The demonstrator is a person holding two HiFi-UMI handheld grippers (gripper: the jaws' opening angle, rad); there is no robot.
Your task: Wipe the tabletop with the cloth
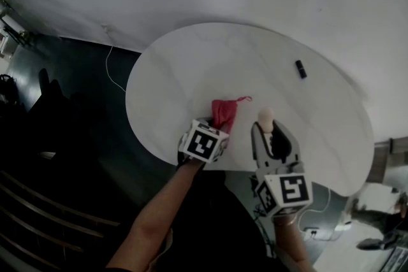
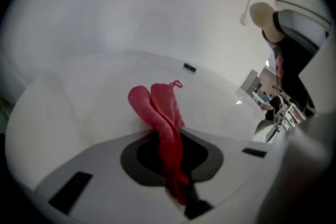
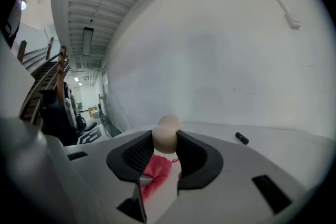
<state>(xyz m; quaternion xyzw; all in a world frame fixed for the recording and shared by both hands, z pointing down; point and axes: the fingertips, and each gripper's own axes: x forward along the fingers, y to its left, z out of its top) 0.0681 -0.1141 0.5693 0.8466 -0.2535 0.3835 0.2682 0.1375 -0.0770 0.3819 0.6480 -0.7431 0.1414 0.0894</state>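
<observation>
The left gripper [image 2: 169, 162] is clamped on the red cloth [image 2: 160, 105], which trails ahead of it onto the white counter [image 2: 79, 107]. Wiping looks barely begun; next, press down and sweep. Beside it, the right gripper [image 3: 166, 157] pinches a cream rounded piece [image 3: 167, 136] at its tips. No containers show.

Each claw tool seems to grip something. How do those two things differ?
Colour: the red cloth against the cream rounded object. Shape: the cloth lies limp and folded, the object is smooth and firm-looking. Holder: left gripper pinches the cloth, right gripper the object. Both are clamped between jaws.
</observation>
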